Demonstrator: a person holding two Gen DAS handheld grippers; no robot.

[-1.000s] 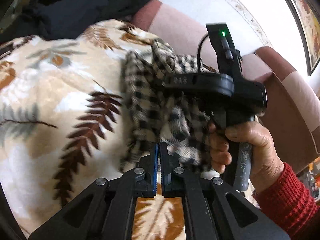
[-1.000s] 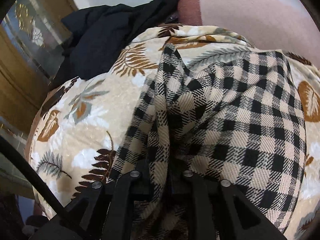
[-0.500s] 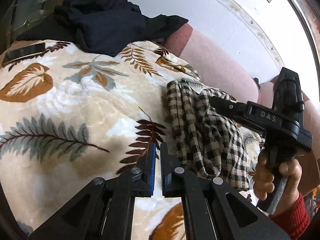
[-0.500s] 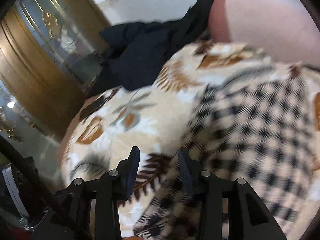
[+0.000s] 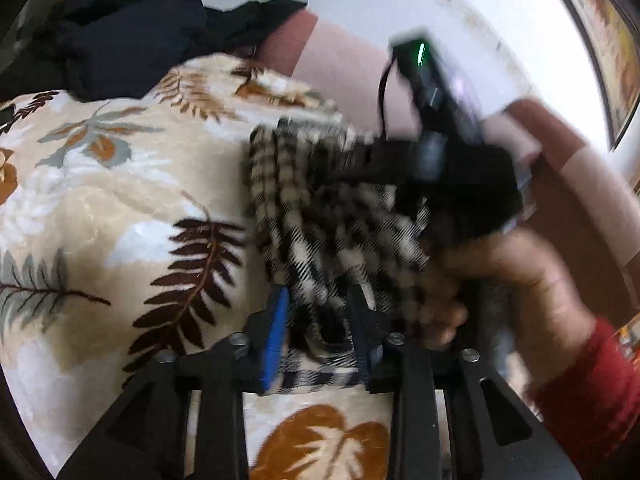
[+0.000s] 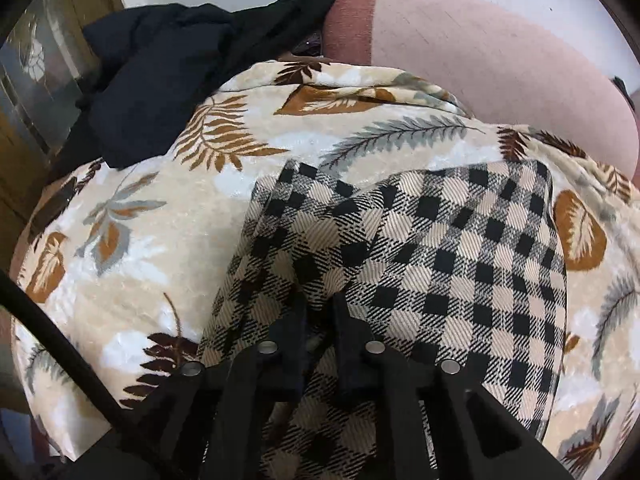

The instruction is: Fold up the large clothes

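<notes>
On the leaf-print blanket our checked cloth lay at centre. Our left gripper was opening with cloth between its fingers; our right gripper was closing on a fold at 6 o'clock.

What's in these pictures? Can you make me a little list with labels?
Being folded: checked garment, bunched on the blanket
Underneath: leaf-print blanket
Behind: dark clothes, heaped by the pink sofa
Left gripper: jaws opening, checked cloth between them
Right gripper: jaws closing on a fold of the checked cloth
</notes>
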